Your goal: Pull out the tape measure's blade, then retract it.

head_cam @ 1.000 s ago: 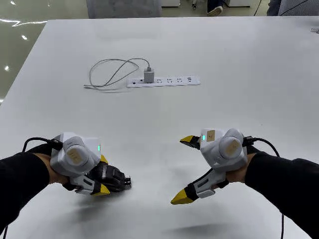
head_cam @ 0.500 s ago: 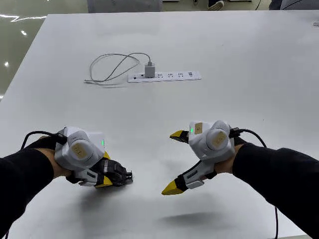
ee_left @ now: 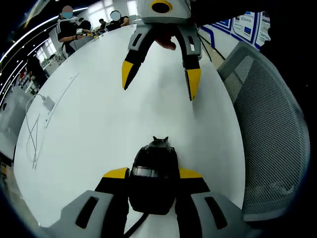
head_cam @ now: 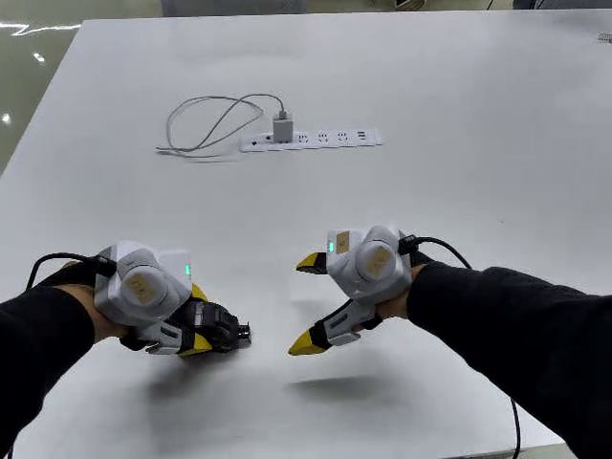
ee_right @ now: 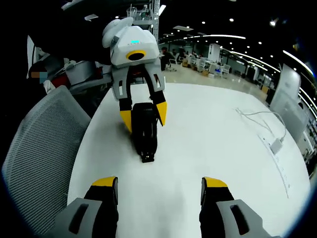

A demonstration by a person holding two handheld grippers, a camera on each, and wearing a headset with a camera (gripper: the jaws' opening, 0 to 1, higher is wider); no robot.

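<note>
We had the left gripper (head_cam: 196, 323) clamped on the black tape measure (head_cam: 222, 331), its yellow-tipped jaws closed against the two sides of the case; the case sat low over the white table (head_cam: 430, 96), near its front edge (whether it touched the surface we could not tell). The blade's hook (ee_left: 160, 140) lay at the mouth of the case and pointed toward the right gripper (head_cam: 306, 302); no blade was out yet. The right gripper held nothing; its jaws stood wide apart, near the hook but not touching it.

The hook was the weak point, in our judgement; it was small and dark against a dark case, and wide jaws closing on it could miss it or catch the nose of the case instead. If we pinched only the hook's edge, the blade could slip free partway out and snap back. A pull off the blade's line could twist the case in the left jaws or drag it loose; letting go too soon on the return could whip the blade. The power strip (head_cam: 311, 140) and its cable (head_cam: 206, 129) lay well apart and posed no obstacle.
</note>
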